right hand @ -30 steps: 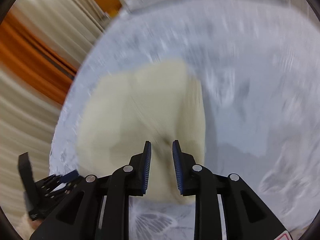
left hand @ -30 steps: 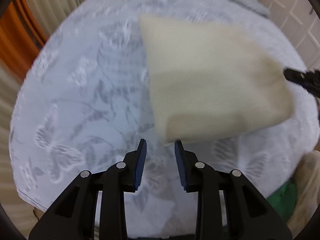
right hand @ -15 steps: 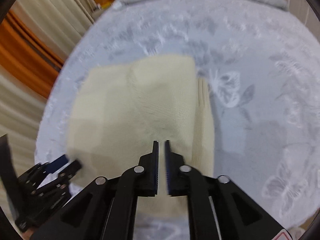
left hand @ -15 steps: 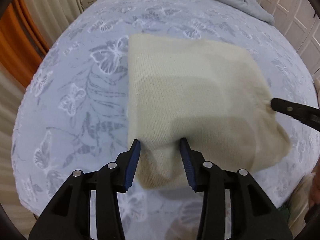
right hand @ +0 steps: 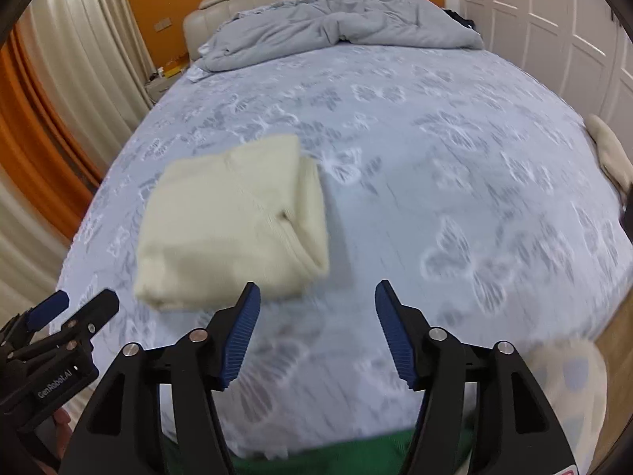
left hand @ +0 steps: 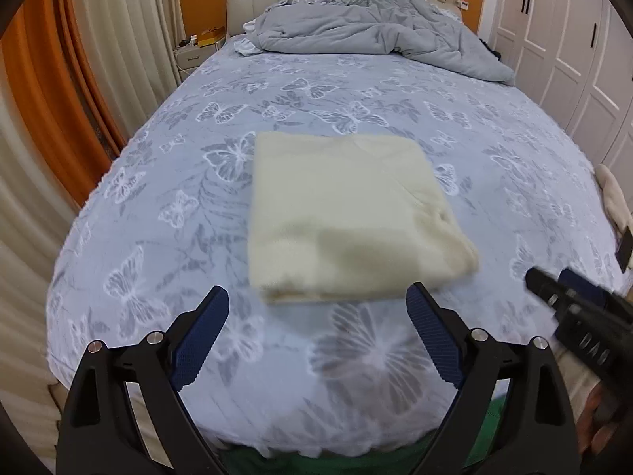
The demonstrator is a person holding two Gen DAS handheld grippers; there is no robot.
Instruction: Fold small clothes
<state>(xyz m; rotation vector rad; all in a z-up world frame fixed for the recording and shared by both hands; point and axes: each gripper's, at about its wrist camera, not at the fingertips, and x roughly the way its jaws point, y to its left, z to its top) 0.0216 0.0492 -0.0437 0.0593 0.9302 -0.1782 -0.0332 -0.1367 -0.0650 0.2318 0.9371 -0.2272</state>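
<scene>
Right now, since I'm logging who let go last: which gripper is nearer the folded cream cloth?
Left. The left gripper hangs open just in front of the cloth, centred on its near edge. The right gripper, also open, sits off its right corner.

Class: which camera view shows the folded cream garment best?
The left wrist view: the garment lies centred and whole, its top face plain. The right wrist view shows it off to the left, blurrier, though its layered fold edge shows.

The left gripper (left hand: 317, 308) has its blue-padded fingers (left hand: 199, 336) spread wide, holding nothing. At its 3 o'clock sits the right gripper (right hand: 317, 304), jaws equally wide and empty.
</scene>
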